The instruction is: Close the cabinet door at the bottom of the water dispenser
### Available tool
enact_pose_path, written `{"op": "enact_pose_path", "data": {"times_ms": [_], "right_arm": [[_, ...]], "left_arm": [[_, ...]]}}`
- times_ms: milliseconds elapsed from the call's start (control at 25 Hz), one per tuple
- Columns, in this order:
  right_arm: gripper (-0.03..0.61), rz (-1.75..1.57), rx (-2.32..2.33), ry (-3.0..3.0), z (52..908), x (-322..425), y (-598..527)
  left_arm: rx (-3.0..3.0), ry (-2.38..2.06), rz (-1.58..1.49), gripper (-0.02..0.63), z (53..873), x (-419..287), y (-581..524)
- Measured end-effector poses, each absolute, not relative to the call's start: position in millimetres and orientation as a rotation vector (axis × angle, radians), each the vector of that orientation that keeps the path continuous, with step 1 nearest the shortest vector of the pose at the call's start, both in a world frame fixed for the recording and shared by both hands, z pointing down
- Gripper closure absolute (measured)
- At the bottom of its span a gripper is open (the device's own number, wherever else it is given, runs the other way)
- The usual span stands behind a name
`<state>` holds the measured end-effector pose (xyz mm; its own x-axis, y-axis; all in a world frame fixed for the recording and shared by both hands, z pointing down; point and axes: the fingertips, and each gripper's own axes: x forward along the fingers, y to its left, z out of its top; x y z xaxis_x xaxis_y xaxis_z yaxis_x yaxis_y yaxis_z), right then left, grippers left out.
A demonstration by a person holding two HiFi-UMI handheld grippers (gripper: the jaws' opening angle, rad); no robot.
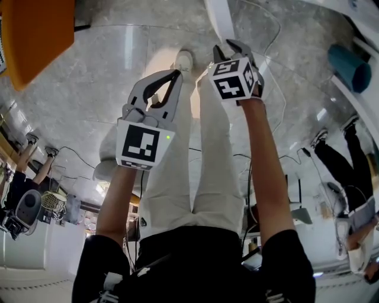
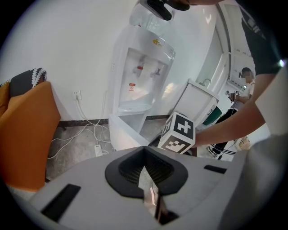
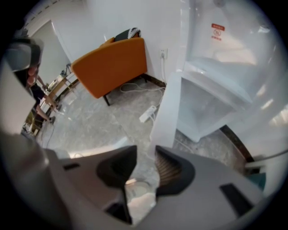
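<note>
Showing dispenser bottle [image 2: 146, 22]: left gripper view

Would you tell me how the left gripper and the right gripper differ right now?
The left gripper has its jaws together, empty; the right gripper has them apart, the edge of the open cabinet door just ahead of the gap. The left gripper hangs back from the water dispenser; the right gripper is close to the door. Both carry a marker cube.

cabinet door [image 1: 220, 18] cut off by top edge, water dispenser [image 3: 225, 67] cropped right (red label [image 3: 217, 30] print unreadable)
</note>
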<state>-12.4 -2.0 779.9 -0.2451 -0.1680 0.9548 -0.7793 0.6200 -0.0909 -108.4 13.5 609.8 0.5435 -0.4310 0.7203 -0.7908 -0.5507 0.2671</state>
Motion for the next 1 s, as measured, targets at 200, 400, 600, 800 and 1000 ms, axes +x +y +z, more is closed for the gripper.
{"op": "enact_pose_path", "data": {"times_ms": [200, 400, 600, 800, 1000], "right_arm": [[0.440, 0.700, 0.825, -1.744, 781, 7, -8], [0.445, 0.721, 0.869, -1.736, 784, 23, -14], [0.449, 0.719, 0.898, -1.737, 785, 36, -20], [0.456, 0.710, 0.930, -1.741, 785, 50, -29], [0.465, 0.709, 0.988, -1.743, 787, 66, -36]], "left_arm": [[2.212, -0.953, 0.818, 0.603, 611, -93, 13], [2.205, -0.924, 0.835, 0.603, 617, -79, 10], [2.231, -0.888, 0.845, 0.603, 621, -64, 6], [2.248, -0.867, 0.850, 0.603, 622, -50, -1], [2.260, -0.851, 0.861, 0.603, 626, -40, -5]]}}
